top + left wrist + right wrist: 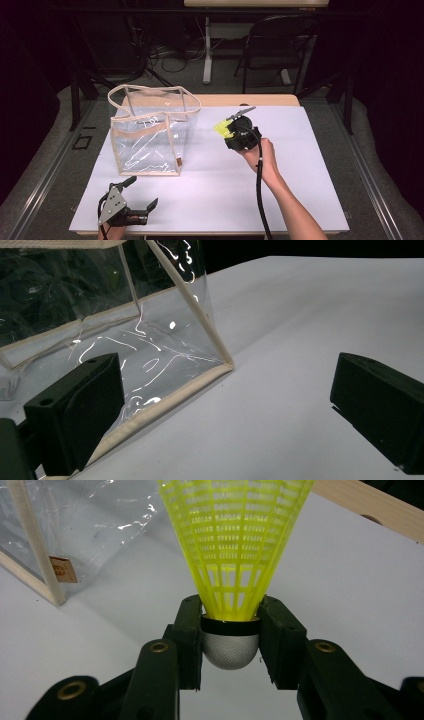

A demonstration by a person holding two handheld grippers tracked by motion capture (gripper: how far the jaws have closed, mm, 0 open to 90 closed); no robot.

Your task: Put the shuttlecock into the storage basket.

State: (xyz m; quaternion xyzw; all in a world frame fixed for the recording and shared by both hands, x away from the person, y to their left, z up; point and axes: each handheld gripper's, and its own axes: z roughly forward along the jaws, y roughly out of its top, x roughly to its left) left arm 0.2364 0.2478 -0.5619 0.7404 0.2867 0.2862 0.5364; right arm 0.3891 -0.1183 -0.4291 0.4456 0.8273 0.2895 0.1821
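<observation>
White tabletop (300, 165) up front: left gripper (131, 197) sits with jaws wide apart, nothing between them. Farther back, right gripper (230, 625) pinches the yellow shuttlecock (235, 545) by its cork, skirt sticking out beyond the jaws, beside the clear bag (150, 135)

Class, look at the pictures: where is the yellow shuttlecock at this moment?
The yellow shuttlecock is clamped by its base in the right gripper, held above the white table just right of the clear bag in the high view.
</observation>
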